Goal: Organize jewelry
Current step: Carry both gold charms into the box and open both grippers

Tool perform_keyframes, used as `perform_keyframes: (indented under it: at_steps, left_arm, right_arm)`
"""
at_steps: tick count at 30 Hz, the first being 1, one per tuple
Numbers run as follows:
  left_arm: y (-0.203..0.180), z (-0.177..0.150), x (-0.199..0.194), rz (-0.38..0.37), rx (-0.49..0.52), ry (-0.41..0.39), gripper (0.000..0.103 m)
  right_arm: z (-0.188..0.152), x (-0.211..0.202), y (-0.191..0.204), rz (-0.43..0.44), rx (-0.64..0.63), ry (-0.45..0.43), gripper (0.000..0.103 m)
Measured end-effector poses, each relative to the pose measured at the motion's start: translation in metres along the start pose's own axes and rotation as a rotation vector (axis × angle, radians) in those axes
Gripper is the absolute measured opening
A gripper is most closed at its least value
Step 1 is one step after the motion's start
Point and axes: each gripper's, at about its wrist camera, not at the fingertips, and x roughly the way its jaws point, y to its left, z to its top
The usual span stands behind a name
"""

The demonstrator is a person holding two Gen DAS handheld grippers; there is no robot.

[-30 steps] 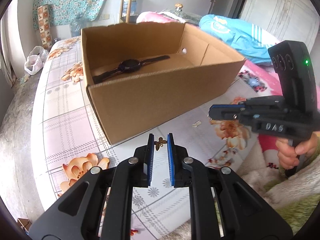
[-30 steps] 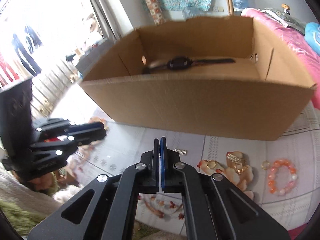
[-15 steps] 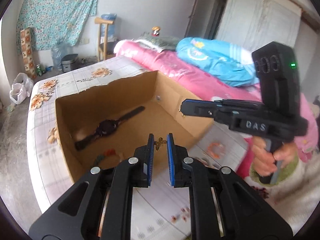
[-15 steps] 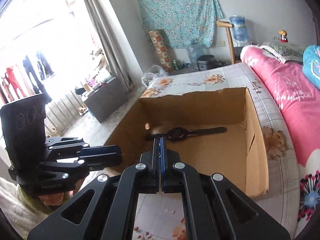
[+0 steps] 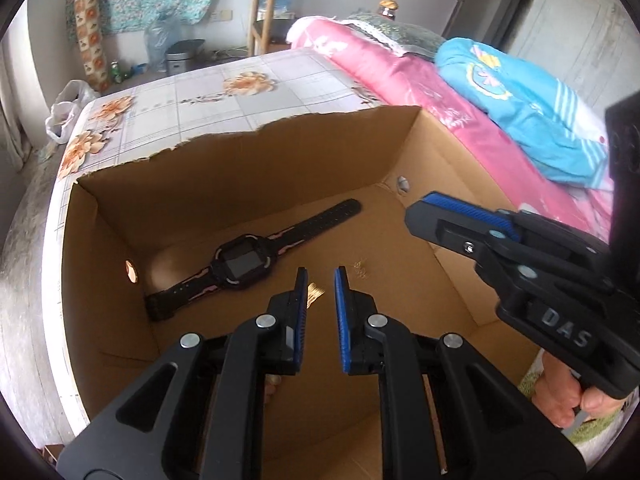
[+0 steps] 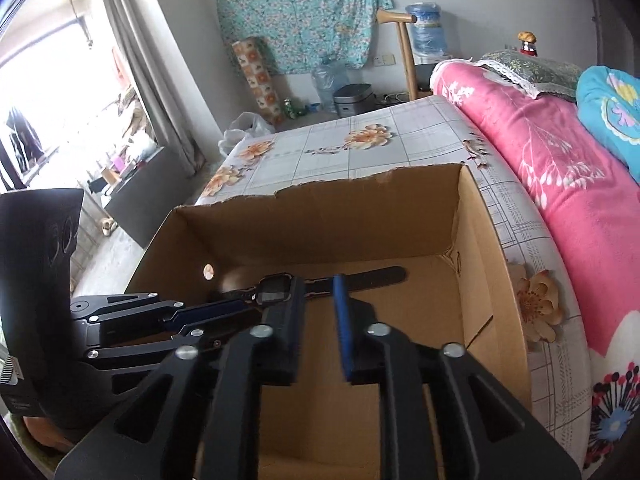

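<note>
One cardboard box (image 5: 248,160), one black watch (image 5: 244,264) inside, two tongs above

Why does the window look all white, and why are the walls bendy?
Right wrist view: daylight floods the window, so it washes out white; the watch looks slightly smeared. Both views: the fisheye lens curves straight edges, like the box rim, and leaves dark corners. Left wrist view: evenly lit and sharp.
</note>
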Motion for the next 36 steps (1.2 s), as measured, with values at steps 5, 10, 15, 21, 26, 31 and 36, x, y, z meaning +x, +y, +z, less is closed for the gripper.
perform_keyframes:
  at_steps: [5,10,15,21,26,31,36]
  left_arm:
    - [0.004,0.001,-0.005,0.034,-0.015,-0.022,0.024]
    - [0.001,0.004,-0.012,0.06,-0.007,-0.047,0.032]
    - [-0.003,-0.002,-0.027,0.06,0.003,-0.08,0.039]
    - [-0.006,-0.015,-0.052,0.071,0.021,-0.126,0.05]
    - [-0.003,-0.029,-0.072,0.082,0.02,-0.154,0.055]
    - [0.0,-0.043,-0.093,0.092,0.004,-0.182,0.056]
    - [0.004,-0.059,-0.109,0.096,-0.006,-0.207,0.056]
  right_arm:
    - [-0.001,-0.008,-0.004,-0.014,0.009,-0.031,0.031]
    - [-0.001,-0.02,-0.005,-0.026,0.023,-0.057,0.043]
    - [0.003,-0.035,-0.002,-0.045,0.02,-0.088,0.063]
    - [0.006,-0.064,0.01,-0.089,-0.012,-0.137,0.083]
    - [0.004,-0.088,0.021,-0.16,-0.039,-0.172,0.095]
    - [-0.002,-0.109,0.035,-0.189,-0.088,-0.18,0.096]
    - [-0.02,-0.122,0.039,-0.255,-0.095,-0.152,0.096]
